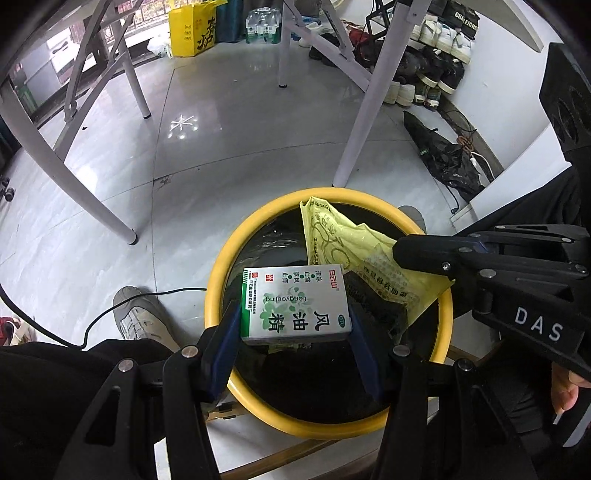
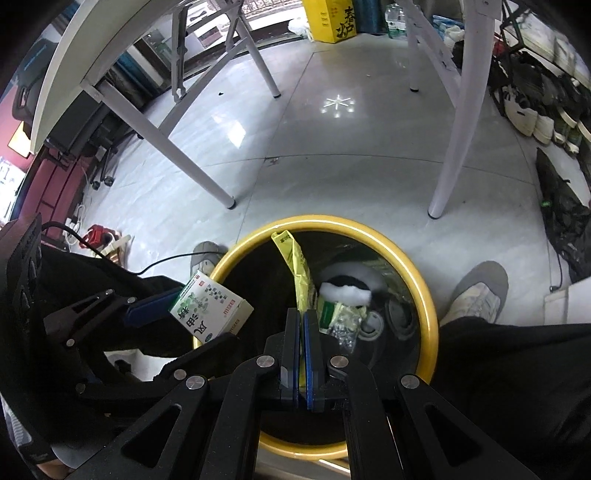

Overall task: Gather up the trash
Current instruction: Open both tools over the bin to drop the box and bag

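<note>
A round trash bin with a yellow rim stands on the floor below both grippers. My left gripper is shut on a white and green medicine box and holds it over the bin's near left rim; the box also shows in the right wrist view. My right gripper is shut on a flat yellow plastic wrapper that hangs over the bin's opening; the wrapper also shows in the left wrist view. Several pieces of trash lie inside the bin.
White table legs stand just beyond the bin. The person's shoes flank the bin. A black bag and rows of shoes lie at the right wall. A yellow box stands far back.
</note>
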A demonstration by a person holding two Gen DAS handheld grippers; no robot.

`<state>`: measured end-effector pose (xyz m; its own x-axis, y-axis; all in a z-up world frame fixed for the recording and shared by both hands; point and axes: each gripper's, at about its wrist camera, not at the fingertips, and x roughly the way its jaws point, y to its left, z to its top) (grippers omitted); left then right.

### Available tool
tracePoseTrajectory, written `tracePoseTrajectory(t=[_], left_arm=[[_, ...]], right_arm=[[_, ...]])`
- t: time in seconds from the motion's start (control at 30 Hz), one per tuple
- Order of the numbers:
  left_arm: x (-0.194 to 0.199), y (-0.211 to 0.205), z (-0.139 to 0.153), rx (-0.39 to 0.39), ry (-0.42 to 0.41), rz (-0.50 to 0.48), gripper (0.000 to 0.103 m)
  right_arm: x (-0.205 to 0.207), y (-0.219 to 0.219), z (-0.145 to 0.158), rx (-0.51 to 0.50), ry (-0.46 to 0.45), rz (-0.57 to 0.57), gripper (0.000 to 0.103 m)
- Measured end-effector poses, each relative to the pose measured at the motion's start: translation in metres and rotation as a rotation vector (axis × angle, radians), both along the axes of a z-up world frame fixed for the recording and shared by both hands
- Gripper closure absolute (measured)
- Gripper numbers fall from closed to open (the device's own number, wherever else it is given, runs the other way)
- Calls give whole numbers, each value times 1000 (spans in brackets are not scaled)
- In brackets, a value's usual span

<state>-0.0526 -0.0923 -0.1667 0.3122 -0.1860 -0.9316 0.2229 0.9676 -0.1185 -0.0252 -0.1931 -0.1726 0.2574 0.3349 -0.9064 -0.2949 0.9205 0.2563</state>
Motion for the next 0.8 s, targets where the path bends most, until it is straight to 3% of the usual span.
tracePoseTrajectory(t=[0.8], left_arm=[[1, -2, -4, 6, 4, -13, 52]], right_arm=[[-1, -1, -1, -1, -6, 5, 101]])
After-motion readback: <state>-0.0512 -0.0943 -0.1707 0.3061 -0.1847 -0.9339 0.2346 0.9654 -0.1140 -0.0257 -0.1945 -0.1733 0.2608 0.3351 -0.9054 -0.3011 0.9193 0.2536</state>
